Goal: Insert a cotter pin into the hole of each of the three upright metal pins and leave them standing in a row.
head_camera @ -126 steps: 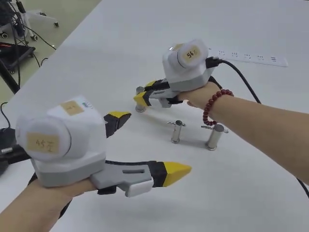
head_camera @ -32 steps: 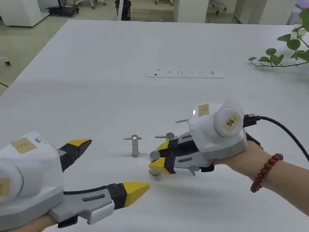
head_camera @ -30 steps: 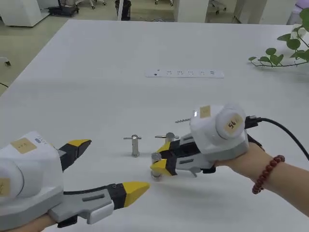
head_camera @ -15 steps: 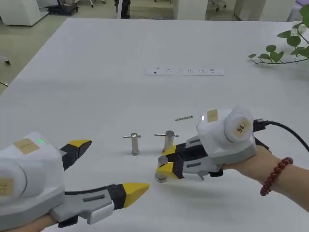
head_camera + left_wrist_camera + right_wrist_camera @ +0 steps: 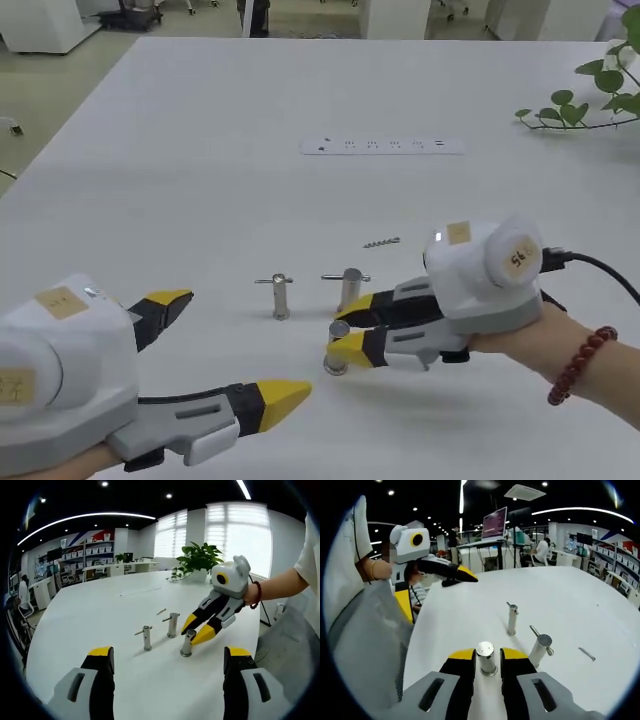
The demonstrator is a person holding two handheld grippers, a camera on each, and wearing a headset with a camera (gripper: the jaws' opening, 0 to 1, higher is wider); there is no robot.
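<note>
Three upright metal pins stand on the white table. The left pin (image 5: 280,297) and the middle pin (image 5: 350,288) each carry a cotter pin through the top. A third, bare pin (image 5: 337,350) stands nearer me, between the jaws of my right gripper (image 5: 340,333). Those jaws are open, with a small gap on each side of the bare pin (image 5: 486,657). A loose cotter pin (image 5: 381,242) lies behind the pins. My left gripper (image 5: 228,345) hovers open at the near left, holding nothing.
A white power strip (image 5: 382,147) lies across the far middle of the table. A green plant (image 5: 590,95) stands at the far right. A black cable (image 5: 600,275) runs from the right gripper. People and desks stand beyond the table (image 5: 540,547).
My right gripper, shut on the bare pin before, shifted it slightly right near the middle pin and has spread its jaws off it. The left gripper has stayed put.
</note>
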